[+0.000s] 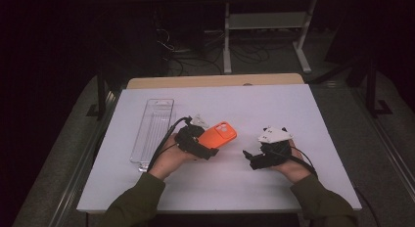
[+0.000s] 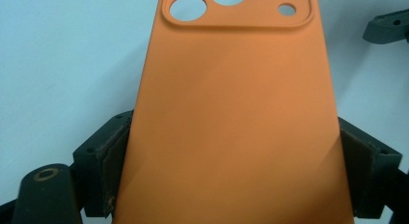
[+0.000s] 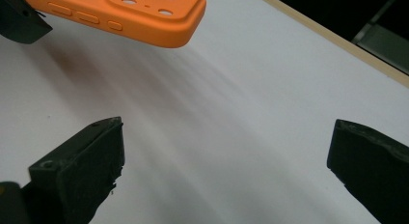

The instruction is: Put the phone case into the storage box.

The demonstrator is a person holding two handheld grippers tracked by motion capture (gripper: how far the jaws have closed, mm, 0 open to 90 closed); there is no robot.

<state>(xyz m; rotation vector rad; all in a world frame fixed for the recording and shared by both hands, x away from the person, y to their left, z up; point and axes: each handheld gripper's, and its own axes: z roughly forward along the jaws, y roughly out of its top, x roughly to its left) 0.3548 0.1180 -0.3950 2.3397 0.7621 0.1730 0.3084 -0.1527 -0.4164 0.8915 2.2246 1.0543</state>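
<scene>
High view puts the orange phone case (image 1: 218,136) near the middle of the white table (image 1: 254,104), lifted a little off the surface and held by the left gripper (image 1: 208,149), with its camera-cutout end pointing toward about two o'clock; a clear plastic tray (image 1: 152,131) lies flat at roughly nine o'clock from the case, well apart from it. Left gripper view shows the grip plainly: the two black jaws stand wide and their pads (image 2: 112,166) press on the long edges of the case near its lower end, so the tool is clamped across the case's width, back face up, cutouts at twelve o'clock. Right gripper (image 1: 250,158) sits at about three o'clock from the case, near it but not touching; right gripper view shows its jaws spread far apart with nothing but bare table between them, and the case (image 3: 120,16) hanging up at eleven o'clock. Judging from this, the step in hand looks like a handover or a two-handed hold of the case, and it would go best if the right tool comes in level toward the free cutout end, closing on the side edges rather than the thin soft face, while the left hold stays firm until the second grip is sure; a soft case can flex and slip if squeezed only at a corner
</scene>
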